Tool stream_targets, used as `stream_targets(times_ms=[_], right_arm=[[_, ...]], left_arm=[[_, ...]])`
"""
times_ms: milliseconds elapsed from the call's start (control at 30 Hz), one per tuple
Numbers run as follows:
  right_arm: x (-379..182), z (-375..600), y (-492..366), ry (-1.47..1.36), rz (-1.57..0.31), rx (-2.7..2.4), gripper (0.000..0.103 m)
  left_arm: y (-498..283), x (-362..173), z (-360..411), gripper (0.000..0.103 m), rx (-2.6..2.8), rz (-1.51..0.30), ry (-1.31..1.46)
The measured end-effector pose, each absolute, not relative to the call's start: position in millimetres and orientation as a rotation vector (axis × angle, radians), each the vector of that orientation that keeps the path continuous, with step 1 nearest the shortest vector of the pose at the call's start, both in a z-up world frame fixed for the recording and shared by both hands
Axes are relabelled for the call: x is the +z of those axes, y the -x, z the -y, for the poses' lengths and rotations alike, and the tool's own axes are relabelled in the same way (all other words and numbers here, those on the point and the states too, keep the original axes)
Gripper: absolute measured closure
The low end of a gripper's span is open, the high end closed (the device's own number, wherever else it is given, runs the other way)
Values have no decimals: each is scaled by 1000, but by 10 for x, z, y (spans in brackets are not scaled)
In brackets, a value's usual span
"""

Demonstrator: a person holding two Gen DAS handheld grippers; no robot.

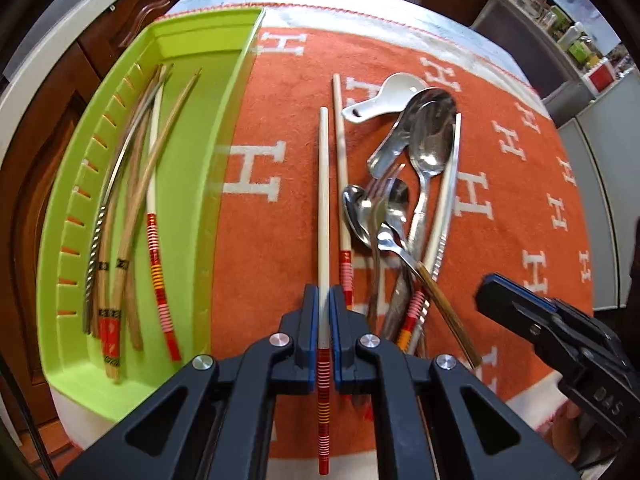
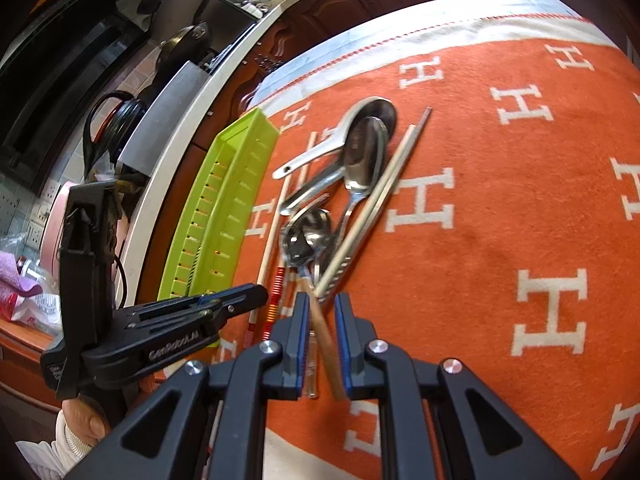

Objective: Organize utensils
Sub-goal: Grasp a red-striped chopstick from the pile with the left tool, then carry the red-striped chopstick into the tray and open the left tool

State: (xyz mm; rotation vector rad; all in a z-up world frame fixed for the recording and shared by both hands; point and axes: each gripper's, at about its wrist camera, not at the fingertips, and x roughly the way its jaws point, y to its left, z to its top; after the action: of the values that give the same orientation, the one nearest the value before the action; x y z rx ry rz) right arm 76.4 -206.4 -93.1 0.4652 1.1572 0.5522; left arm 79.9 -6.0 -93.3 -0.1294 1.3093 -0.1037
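My left gripper (image 1: 324, 300) is shut on a cream chopstick (image 1: 323, 200) with a red-striped end, held above the orange cloth. It also shows in the right wrist view (image 2: 240, 298). A green tray (image 1: 192, 184) on the left holds several chopsticks (image 1: 132, 208). A pile of utensils lies on the cloth: a white ceramic spoon (image 1: 384, 96), steel spoons (image 1: 430, 140), a fork (image 1: 380, 200) and more chopsticks (image 1: 342, 168). My right gripper (image 2: 322, 308) is open, its fingers on either side of a wooden-handled spoon (image 2: 326, 344). The right gripper also shows in the left wrist view (image 1: 492, 296).
The orange cloth with white H letters (image 2: 520, 208) covers the table. A kitchen counter (image 2: 192, 92) with pans and scissors runs beyond the tray (image 2: 232, 200). Shelves with jars (image 1: 568, 28) stand at the far right.
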Motion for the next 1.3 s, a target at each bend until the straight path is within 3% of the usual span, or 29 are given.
stream_targets(times_ms=[267,467,1133,1300], right_arm=[[-859,1615,-795,-394,-1182,609,90],[-927,1274,-851,-347,-1218,598,90],[-993,794,-935,-122,-1249,306,90],[-974,660,-940,-39,-1206,284,90]], left_arm=[[-658,-229,-388,100,-76,-1158,147],[-795,-33,-1012,100,36,-1075,195],[-1181,-689,-1118,99,8,-1149,87],[-1124,-637,-1198,90,14,-1140,139]])
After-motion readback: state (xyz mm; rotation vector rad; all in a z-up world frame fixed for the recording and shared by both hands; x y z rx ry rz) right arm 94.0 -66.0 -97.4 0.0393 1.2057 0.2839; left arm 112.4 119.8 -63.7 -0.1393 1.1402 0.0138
